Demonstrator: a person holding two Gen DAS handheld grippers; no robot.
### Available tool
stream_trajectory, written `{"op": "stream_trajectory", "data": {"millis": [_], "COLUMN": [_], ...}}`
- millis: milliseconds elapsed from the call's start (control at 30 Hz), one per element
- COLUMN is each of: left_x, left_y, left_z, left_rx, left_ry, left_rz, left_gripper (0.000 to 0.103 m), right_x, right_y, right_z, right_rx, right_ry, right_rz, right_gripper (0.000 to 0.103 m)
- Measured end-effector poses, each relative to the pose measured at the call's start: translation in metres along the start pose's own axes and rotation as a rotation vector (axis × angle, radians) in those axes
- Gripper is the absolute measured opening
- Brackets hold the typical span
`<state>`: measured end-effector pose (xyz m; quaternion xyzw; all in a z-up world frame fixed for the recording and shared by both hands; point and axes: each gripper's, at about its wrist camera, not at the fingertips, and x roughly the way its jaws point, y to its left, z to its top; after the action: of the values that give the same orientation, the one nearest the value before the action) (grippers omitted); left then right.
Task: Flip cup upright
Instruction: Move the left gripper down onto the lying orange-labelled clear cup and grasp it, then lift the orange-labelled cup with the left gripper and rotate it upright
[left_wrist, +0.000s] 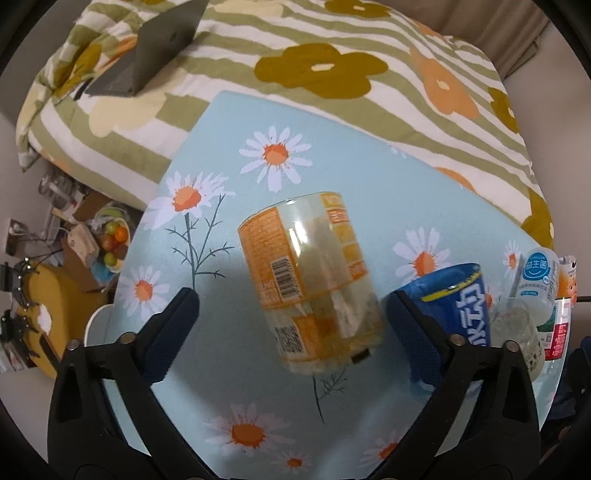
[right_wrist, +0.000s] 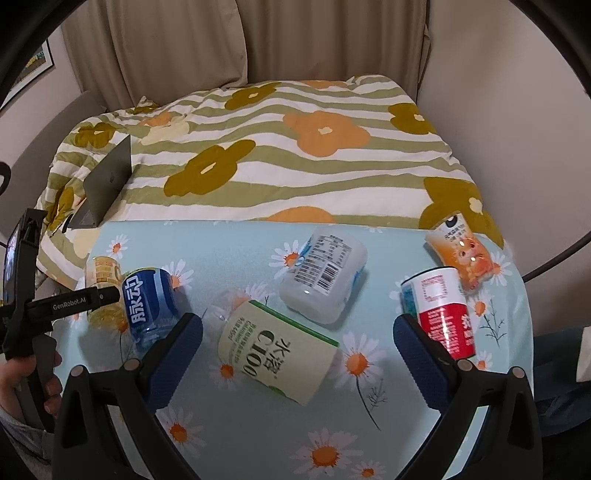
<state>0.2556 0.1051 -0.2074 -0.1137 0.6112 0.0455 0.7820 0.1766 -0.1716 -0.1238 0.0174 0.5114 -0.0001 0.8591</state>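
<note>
In the left wrist view an orange-labelled clear cup (left_wrist: 312, 280) lies on its side on the daisy-print table (left_wrist: 229, 155). My left gripper (left_wrist: 291, 306) is open, its fingers on either side of that cup, not touching it. A blue-labelled cup (left_wrist: 458, 306) lies just right of it. In the right wrist view my right gripper (right_wrist: 297, 332) is open around a pale green "C100" cup (right_wrist: 277, 350) lying on its side. The blue cup (right_wrist: 151, 306) and the orange cup (right_wrist: 103, 291) lie at the left, behind the left gripper's body.
A white cup (right_wrist: 325, 273), a red-and-white cup (right_wrist: 439, 310) and an orange cartoon cup (right_wrist: 461, 254) lie on the table at the right. A striped flower quilt (right_wrist: 280, 155) with a dark laptop (right_wrist: 107, 184) lies behind the table. Clutter and a fruit bowl (left_wrist: 110, 240) are on the floor to the left.
</note>
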Motion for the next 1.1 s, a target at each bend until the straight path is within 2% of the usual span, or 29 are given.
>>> {"op": "stream_trajectory", "data": {"millis": [100,200,333,400,533,733,1100], "left_x": [0.005,0.011,0.017,0.016,0.015,0.008,-0.056], "left_y": [0.001,-0.001,-0.002,-0.004,-0.001,0.004,-0.004], "left_z": [0.001,0.000,-0.001,-0.001,-0.001,-0.005,-0.042], "left_rx": [0.000,0.008,0.012,0.032,0.041,0.056,0.078], "left_ry": [0.015,0.033,0.056,0.040,0.032,0.009,-0.118], "left_rz": [-0.023,-0.042,-0.065,-0.061,-0.076,-0.057,-0.030], "left_gripper": [0.103,0.096,0.078,0.066,0.065,0.065,0.065], "right_x": [0.005,0.007,0.007,0.007,0.006,0.001,-0.037], "right_y": [0.004,0.010,0.014,0.015,0.016,0.018,0.006], "right_z": [0.002,0.003,0.003,0.002,-0.001,-0.006,-0.024], "right_rx": [0.004,0.005,0.005,0.010,0.027,0.032,0.026], "right_ry": [0.007,0.010,0.007,0.007,0.005,-0.011,-0.094], "right_rz": [0.002,0.004,-0.002,-0.007,-0.013,-0.009,0.041], "right_gripper": [0.103,0.103,0.103,0.103,0.103,0.103,0.103]}}
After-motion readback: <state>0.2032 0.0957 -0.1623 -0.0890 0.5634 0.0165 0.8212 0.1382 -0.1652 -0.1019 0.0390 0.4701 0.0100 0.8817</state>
